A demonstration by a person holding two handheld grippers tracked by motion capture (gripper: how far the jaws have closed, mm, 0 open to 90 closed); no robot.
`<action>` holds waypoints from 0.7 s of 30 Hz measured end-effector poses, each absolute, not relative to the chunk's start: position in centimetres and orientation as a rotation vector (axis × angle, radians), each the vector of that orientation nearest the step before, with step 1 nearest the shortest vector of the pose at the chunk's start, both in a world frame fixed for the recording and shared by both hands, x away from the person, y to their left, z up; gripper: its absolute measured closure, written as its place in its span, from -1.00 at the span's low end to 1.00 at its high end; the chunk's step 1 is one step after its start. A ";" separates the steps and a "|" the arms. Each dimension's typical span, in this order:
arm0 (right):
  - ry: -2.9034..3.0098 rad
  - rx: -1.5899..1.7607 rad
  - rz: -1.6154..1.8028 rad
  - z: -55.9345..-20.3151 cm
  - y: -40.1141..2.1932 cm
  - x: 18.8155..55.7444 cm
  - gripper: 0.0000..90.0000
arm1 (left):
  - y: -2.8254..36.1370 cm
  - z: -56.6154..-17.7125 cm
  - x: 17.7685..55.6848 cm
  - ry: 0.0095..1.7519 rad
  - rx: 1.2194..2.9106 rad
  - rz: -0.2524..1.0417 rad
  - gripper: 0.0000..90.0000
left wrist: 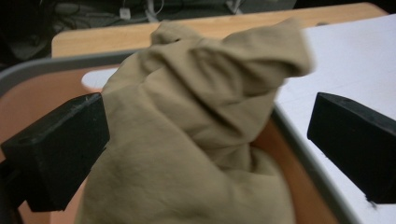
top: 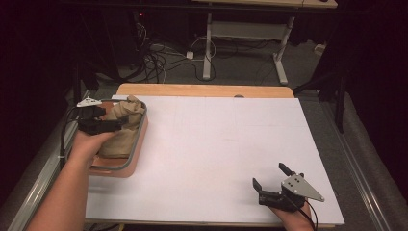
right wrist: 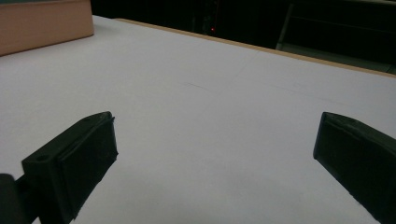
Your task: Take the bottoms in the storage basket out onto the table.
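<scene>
A crumpled tan cloth (top: 126,126) is heaped in an orange tray with a grey rim (top: 140,139) at the table's left side. My left gripper (top: 111,119) is at the cloth's left flank, held from below by a hand. In the left gripper view the cloth (left wrist: 196,140) bulges up between the widely parted jaws of the left gripper (left wrist: 208,126), which is open, and the tray's rim (left wrist: 303,154) runs beneath. My right gripper (top: 268,174) rests open near the front right of the table, and the right gripper (right wrist: 215,135) has nothing between its jaws.
A white sheet (top: 216,144) covers most of the wooden table (top: 202,90). The tray's orange wall (right wrist: 46,23) lies far off in the right gripper view. Beyond the table, cables (top: 159,60) lie on the floor by a desk's legs (top: 208,48).
</scene>
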State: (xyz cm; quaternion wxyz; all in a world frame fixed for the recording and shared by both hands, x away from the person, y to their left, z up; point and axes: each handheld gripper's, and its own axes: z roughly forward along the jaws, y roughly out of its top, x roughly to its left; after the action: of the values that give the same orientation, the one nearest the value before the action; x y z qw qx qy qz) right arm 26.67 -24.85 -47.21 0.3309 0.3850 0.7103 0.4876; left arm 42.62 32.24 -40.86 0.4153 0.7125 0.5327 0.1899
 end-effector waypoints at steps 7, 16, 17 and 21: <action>1.861 1.008 1.270 -47.3 -24.9 26.7 -0.99 | 33.1 -43.0 45.0 1.481 1.899 0.399 -1.00; 1.867 1.005 1.267 -47.4 -24.7 26.7 -0.99 | 33.2 -44.8 46.7 1.583 2.027 0.231 -1.00; 1.868 1.004 1.267 -47.4 -24.7 26.7 -0.99 | 33.2 -44.9 46.8 1.587 2.034 0.214 -1.00; 1.868 1.003 1.267 -47.4 -24.7 26.7 -0.99 | 32.8 -45.5 47.2 1.588 2.090 0.134 -1.00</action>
State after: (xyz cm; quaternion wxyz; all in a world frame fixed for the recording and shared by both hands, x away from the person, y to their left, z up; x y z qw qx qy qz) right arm 26.72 -24.72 -47.42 0.3296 0.3835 0.7140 0.4843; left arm 47.23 32.80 -45.54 0.2538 0.7691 0.5845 0.0493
